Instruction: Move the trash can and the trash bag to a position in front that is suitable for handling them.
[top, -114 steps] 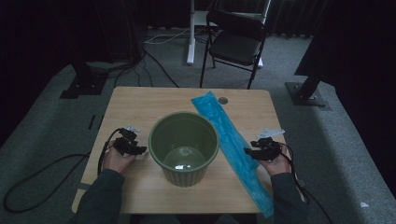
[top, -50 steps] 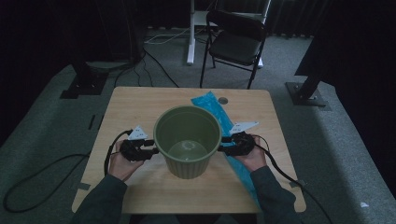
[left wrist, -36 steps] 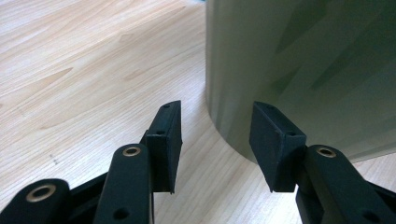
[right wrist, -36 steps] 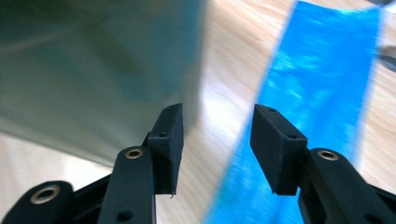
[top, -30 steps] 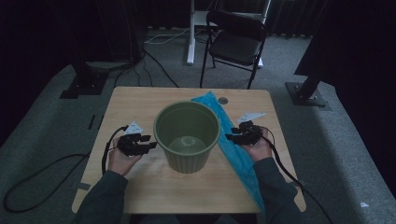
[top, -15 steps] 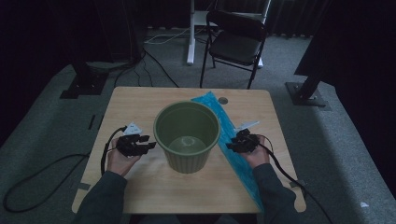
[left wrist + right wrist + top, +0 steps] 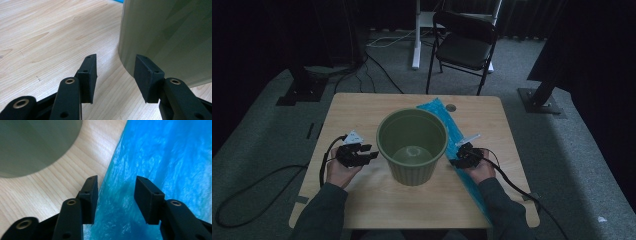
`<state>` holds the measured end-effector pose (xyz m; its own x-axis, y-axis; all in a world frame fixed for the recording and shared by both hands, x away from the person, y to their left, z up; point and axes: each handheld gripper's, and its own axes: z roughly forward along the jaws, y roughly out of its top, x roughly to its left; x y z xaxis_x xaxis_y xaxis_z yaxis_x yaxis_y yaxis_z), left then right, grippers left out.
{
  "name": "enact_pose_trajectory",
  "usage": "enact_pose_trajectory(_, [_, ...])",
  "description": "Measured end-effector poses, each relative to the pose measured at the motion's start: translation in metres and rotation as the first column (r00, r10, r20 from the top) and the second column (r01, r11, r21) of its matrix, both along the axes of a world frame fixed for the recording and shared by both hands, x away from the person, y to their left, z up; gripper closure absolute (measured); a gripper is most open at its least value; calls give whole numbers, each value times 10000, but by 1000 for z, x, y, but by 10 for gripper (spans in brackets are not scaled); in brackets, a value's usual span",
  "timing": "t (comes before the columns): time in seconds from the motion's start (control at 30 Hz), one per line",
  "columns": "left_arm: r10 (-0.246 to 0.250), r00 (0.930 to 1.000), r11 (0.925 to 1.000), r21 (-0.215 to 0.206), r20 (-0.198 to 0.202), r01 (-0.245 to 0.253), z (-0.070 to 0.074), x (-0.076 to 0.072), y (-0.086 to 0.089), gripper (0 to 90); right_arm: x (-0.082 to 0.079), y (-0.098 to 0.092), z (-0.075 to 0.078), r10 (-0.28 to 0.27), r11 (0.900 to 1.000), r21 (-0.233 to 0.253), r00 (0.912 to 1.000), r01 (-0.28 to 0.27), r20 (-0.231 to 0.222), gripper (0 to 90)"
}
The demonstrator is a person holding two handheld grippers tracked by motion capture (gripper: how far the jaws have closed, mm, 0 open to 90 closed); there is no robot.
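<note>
Blue bag [image 7: 155, 157] under right tongs [image 7: 116, 195] | left tongs [image 7: 116, 75] beside bin [image 7: 170, 37]

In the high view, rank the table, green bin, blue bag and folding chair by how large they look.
1. table
2. green bin and folding chair: look alike, and the chair stands farther off, so unranked
3. blue bag, partly hidden behind the bin

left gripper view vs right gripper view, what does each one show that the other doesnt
The left gripper view alone shows the left gripper, jaws open above bare wood, with the bin's wall beside its right-hand jaw. The right gripper view alone shows the right gripper, jaws open over the blue bag, poised above its edge. Both share the green bin and the wooden table.
</note>
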<state>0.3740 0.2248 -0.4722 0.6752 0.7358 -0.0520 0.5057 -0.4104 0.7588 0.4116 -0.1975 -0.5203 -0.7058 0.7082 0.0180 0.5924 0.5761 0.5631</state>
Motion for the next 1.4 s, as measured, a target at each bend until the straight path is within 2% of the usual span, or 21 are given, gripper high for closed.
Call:
enact_pose_trajectory(0.13, [2,10000,10000,-91,-25,-2,0,0,1,532,0,2,-3,-2,9998,-215,10000,2,-5,527])
enact_pose_trajectory(0.23, [1,10000,10000,-94,-36,-2,0,0,1,532,1,0,-2,-166,9992,-369,9998,164,-66,559])
enact_pose_trajectory(0.33, [-6,10000,10000,-79,-27,6,0,0,1,532,2,-2,0,-234,9974,-683,9997,231,-34,562])
enact_pose_trajectory(0.37, [-21,10000,10000,-89,-17,21,0,0,2,532,1,-6,1,-170,9954,-942,9998,172,37,562])
enact_pose_trajectory(0.57, [-20,10000,10000,-93,-24,19,0,0,2,531,-3,-21,2,-166,9939,-1095,9998,155,-88,562])
enact_pose_trajectory(0.6, [-21,10000,10000,-93,-20,21,0,0,1,531,-5,-29,2,-278,9938,-1086,9994,254,-206,564])
enact_pose_trajectory(0.77, [-22,10000,10000,-95,-4,22,0,0,2,532,-10,-46,2,-384,9946,-976,9986,347,-364,592])
enact_pose_trajectory(0.8, [-6,10000,9999,-110,-12,6,0,0,2,531,-12,-52,5,-541,9963,-690,9978,514,-373,584])
enact_pose_trajectory(0.87, [0,10000,9999,-122,-21,0,0,0,2,531,-12,-53,6,-550,9973,-504,9979,533,-342,573])
enact_pose_trajectory(0.9, [8,10000,9999,-125,-31,-8,0,0,1,531,-12,-55,9,-619,9981,-94,9976,616,-317,558])
enact_pose_trajectory(0.97, [4,10000,9999,-116,-44,-4,-1,0,1,530,-11,-52,14,-590,9982,114,9981,592,-201,533])
enact_pose_trajectory(1.17, [-30,10000,10000,-76,-6,30,-1,0,0,528,5,-32,20,-520,9985,-137,9982,525,301,475])
enact_pose_trajectory(1.3, [-26,10000,10000,-89,-26,26,-1,1,1,528,19,-21,20,-697,9976,75,9971,695,312,448])
enact_pose_trajectory(1.4, [-49,10000,10000,-84,-15,49,-1,0,1,527,32,-12,16,-821,9966,-43,9963,823,251,437])
